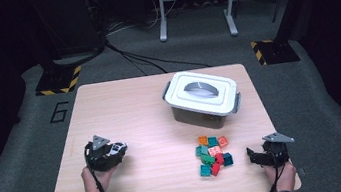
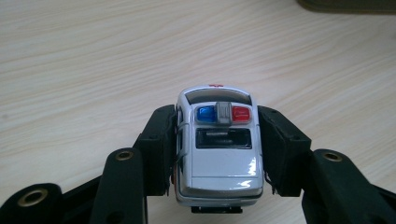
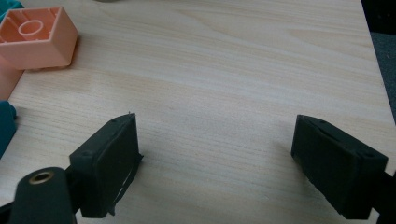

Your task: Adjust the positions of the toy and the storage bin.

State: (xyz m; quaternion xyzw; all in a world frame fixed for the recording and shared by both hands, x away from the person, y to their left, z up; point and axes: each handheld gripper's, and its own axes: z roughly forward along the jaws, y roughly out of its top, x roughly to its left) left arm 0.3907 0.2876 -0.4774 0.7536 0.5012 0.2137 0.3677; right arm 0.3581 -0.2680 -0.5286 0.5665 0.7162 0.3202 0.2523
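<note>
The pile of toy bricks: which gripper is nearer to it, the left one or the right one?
Right. The right gripper sits open just right of the pile of toy bricks. The left gripper, holding a toy police car, is farther away to the pile's left.

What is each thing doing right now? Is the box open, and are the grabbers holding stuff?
White plastic lidded box: closed, handle folded flat.
Silver toy police car: clamped between the jaws.
Left hand-held gripper: shut on the car.
Right hand-held gripper: open, holding nothing.
Pile of coloured plastic building bricks: loose on the light wooden table.
</note>
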